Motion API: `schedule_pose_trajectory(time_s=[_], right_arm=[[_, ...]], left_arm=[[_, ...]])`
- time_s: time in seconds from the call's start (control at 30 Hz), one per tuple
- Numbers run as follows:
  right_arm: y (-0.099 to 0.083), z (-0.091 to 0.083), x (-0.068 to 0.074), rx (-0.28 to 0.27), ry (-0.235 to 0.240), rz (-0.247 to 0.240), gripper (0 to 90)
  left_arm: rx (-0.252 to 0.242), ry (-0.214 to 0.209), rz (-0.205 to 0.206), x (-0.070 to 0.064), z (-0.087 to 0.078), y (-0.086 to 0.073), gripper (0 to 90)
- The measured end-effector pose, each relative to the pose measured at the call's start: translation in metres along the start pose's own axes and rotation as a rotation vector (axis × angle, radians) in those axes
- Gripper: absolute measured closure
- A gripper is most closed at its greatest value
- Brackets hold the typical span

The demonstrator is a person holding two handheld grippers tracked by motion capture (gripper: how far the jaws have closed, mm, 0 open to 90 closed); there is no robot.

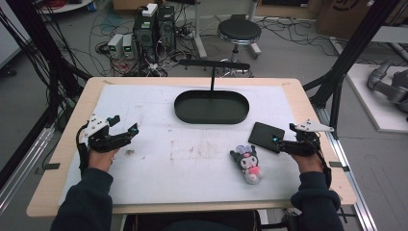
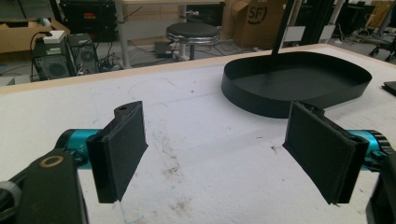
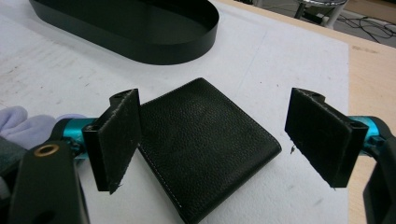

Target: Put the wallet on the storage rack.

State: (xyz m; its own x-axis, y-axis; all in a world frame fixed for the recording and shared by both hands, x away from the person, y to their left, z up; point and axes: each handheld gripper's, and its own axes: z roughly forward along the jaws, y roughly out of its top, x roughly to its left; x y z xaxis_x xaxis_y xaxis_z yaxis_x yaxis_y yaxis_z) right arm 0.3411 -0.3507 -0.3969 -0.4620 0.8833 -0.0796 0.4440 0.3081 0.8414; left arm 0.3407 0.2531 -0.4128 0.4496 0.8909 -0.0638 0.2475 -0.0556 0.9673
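Right gripper view | right tongs (image 3: 212, 140) spread wide, straddling flat black leather wallet (image 3: 205, 144), seemingly to grab it | left tongs (image 2: 224, 156) agape, idle, lower left.

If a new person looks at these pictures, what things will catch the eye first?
Probably the black oval tray at the far middle of the white mat, and the plush toy lying near the right front. The right hand-held gripper is open just over a black leather wallet; the left hand-held gripper is open above bare mat.
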Motion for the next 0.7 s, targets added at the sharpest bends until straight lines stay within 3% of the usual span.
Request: schedule_pose_trajectory(time_s=[0.2,0.4,0.53,0.63,0.67,0.7], right_arm=[[-0.0001,0.0004,-0.0011,-0.003,0.001,0.007,19.5],[-0.0007,0.0004,-0.0002,-0.002,0.003,-0.021,19.8],[-0.001,-0.0002,0.0015,0.002,0.011,-0.066,26.5],[-0.0026,0.0048,0.0038,0.036,0.014,-0.122,29.9],[-0.0044,0.009,0.0066,0.06,0.043,-0.15,36.8],[-0.0044,0.009,0.0066,0.06,0.043,-0.15,36.8]], left_arm=[[0.01,0.0,0.005,-0.001,0.0013,-0.0005,20.6],[0.012,0.002,0.007,-0.0017,0.0003,-0.0013,20.7],[0.013,0.003,0.013,-0.0016,0.0008,-0.0012,21.1],[0.016,0.002,0.011,-0.0013,0.0003,-0.0016,21.2],[0.013,0.0,0.008,-0.0017,0.0001,-0.0016,21.2],[0.012,0.0,0.007,-0.0019,-0.0003,-0.0018,21.2]])
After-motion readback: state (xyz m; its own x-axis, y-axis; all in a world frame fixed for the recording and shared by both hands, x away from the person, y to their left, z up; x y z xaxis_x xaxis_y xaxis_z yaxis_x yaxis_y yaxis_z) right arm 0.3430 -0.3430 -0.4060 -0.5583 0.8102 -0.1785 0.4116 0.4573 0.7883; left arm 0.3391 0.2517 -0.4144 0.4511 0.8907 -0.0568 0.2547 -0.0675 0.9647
